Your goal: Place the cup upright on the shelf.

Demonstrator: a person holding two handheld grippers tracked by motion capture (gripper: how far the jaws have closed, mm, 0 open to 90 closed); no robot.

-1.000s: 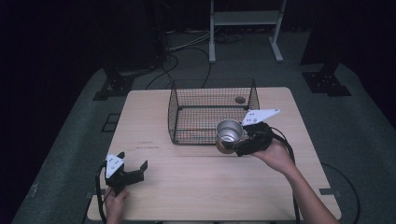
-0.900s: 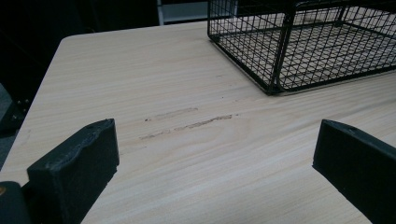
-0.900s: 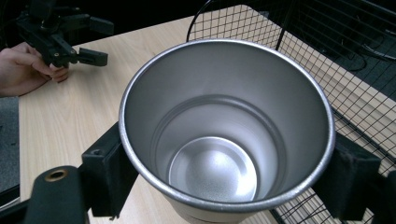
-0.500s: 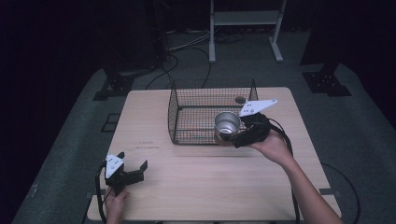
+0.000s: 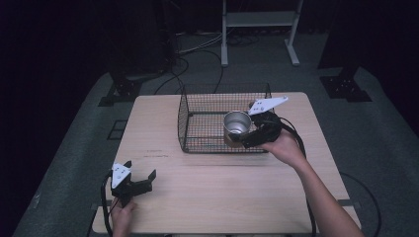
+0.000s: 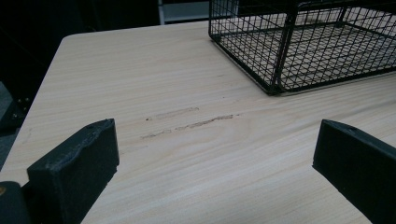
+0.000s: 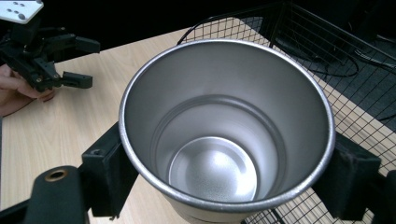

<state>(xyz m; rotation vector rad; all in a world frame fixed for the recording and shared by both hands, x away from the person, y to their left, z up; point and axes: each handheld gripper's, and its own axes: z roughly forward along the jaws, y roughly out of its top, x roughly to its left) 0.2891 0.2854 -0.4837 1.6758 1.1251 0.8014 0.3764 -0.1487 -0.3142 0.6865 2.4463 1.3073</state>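
A shiny steel cup (image 5: pixel 237 126) hangs upright over the right front part of a black wire basket (image 5: pixel 202 113), above its front wall. My right gripper (image 5: pixel 244 137) is shut on the cup's sides. In the right gripper view the empty cup (image 7: pixel 224 130) sits between the two black jaws, with the basket mesh (image 7: pixel 355 93) beneath and behind it. My left gripper (image 5: pixel 141 177) rests open near the table's front left corner, held by a hand. In the left gripper view its jaws stand wide apart over bare wood, and the basket (image 6: pixel 299 42) lies ahead to the right.
The light wooden table (image 5: pixel 222 197) has faint scuff marks (image 6: pixel 191 119) in front of the left gripper. Cables trail from both grippers. Beyond the table are a dark floor, black stands and a white frame (image 5: pixel 257 19).
My right gripper has carried the cup up and away from the table's front, from just outside the basket's front wall to above it. The left gripper has stayed put.
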